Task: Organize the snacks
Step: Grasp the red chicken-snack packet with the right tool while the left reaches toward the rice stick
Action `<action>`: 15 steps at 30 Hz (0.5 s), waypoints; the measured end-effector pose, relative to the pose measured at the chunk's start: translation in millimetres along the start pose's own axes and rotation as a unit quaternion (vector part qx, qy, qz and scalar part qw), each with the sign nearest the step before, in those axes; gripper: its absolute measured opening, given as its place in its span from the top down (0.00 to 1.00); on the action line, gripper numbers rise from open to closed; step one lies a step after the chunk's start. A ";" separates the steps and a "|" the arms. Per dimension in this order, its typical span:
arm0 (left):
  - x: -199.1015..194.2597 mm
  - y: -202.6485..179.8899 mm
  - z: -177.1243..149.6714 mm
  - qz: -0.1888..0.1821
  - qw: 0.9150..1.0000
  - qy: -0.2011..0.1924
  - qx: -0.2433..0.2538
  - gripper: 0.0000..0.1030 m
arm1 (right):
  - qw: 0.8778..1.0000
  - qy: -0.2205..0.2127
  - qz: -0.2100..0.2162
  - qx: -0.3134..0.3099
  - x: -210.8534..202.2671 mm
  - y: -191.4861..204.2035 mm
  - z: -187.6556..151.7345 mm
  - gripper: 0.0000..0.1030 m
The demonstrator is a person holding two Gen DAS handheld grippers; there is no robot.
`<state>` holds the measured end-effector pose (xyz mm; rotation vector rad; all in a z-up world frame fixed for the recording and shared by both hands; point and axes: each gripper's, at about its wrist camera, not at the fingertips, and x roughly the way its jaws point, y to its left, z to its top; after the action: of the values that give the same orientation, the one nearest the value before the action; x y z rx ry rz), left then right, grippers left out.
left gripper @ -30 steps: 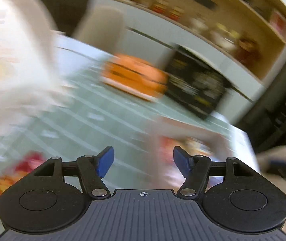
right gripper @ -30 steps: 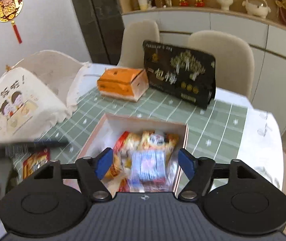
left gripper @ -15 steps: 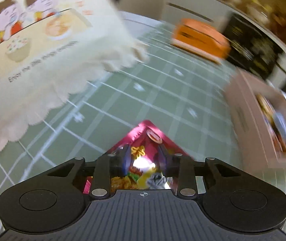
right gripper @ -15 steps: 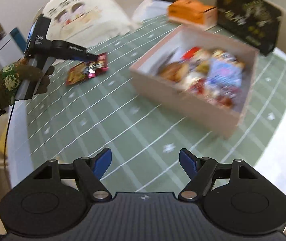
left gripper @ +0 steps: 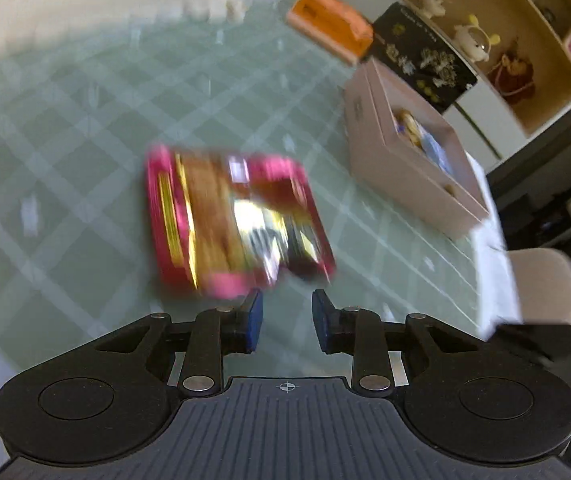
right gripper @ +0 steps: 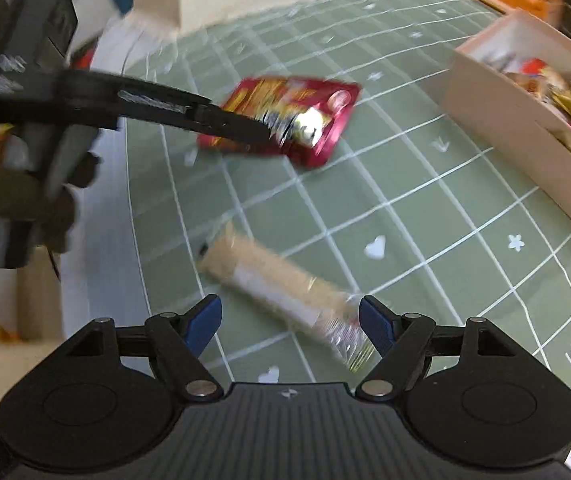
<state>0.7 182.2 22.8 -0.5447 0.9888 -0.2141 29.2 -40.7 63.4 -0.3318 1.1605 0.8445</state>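
Two loose snacks, red packet [left gripper: 237,220] and tan bar [right gripper: 281,294], lie before both hand-held grippers, left [left gripper: 283,316] narrow, right [right gripper: 290,320] wide.

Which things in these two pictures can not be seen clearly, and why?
- Red snack packet: print unreadable in both views, motion blur.
- Whether the left tongs touch that packet: unclear, blur at its near edge.
- Beige snack bar: label smeared in right view.
- Box of snacks: cut by right view's edge.
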 end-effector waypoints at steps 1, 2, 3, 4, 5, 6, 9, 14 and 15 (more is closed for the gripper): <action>-1.8 0.0 -9.3 -0.006 1.000 0.007 -0.003 0.70 | 1.000 0.002 -0.021 -0.016 2.9 5.6 -2.3 0.26; -5.3 -1.2 -17.6 -0.008 1.000 0.009 -0.001 0.70 | 0.999 0.002 -0.045 -0.031 5.0 8.1 -4.3 0.26; -8.0 -2.2 -21.1 -0.011 1.000 0.007 -0.001 0.70 | 0.997 0.000 -0.070 -0.037 6.4 7.4 -5.2 0.26; -13.1 -2.6 -22.8 -0.015 1.000 0.000 -0.002 0.70 | 0.995 -0.003 -0.094 -0.036 7.5 4.7 -5.1 0.26; -19.1 -2.2 -21.6 -0.019 1.000 -0.013 -0.003 0.70 | 0.993 -0.004 -0.119 -0.027 9.1 -0.8 -2.8 0.26; -24.9 -1.3 -16.2 -0.019 0.999 -0.029 -0.004 0.70 | 0.990 -0.007 -0.141 -0.012 9.2 -7.2 -0.6 0.26; -36.7 7.7 6.2 -0.001 0.996 -0.084 -0.007 0.70 | 0.982 -0.027 -0.182 0.031 -1.0 -21.0 3.4 0.26; -13.6 28.7 47.6 0.069 0.988 -0.135 0.007 0.70 | 0.990 -0.050 -0.131 0.010 -14.0 10.5 10.3 0.25; -5.3 31.0 54.4 0.079 0.988 -0.133 0.013 0.70 | 0.990 -0.056 -0.130 -0.001 -14.0 19.4 12.7 0.25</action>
<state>41.1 228.9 33.7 -0.4561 0.7632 -0.0114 21.4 -25.7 84.6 -0.4220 0.9882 0.6281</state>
